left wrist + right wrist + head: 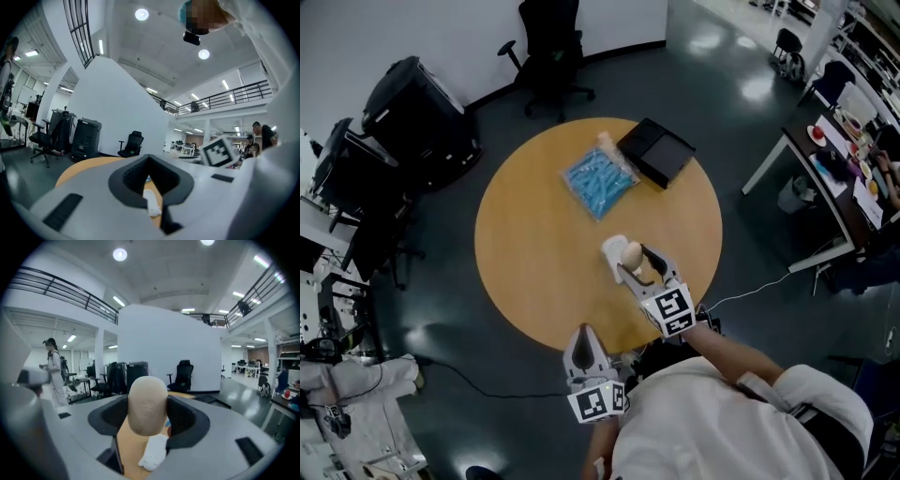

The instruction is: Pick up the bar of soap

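The bar of soap [631, 254] is a beige oval bar, standing on end between the jaws of my right gripper [636, 264] over the near right part of the round wooden table [534, 262]. In the right gripper view the bar of soap [148, 401] fills the gap, and my right gripper [148, 417] is shut on its sides. A small white object [154, 452] lies on the table just under it. My left gripper [584, 343] hangs at the table's near edge with its jaws together and nothing between them; the left gripper [149, 182] faces across the tabletop.
A blue packet [598, 180] and a flat black box [656, 150] lie at the far side of the table, with a small beige thing [605, 141] between them. Black office chairs [546, 52] and dark equipment [417, 108] stand on the floor beyond. A desk [839, 159] is at the right.
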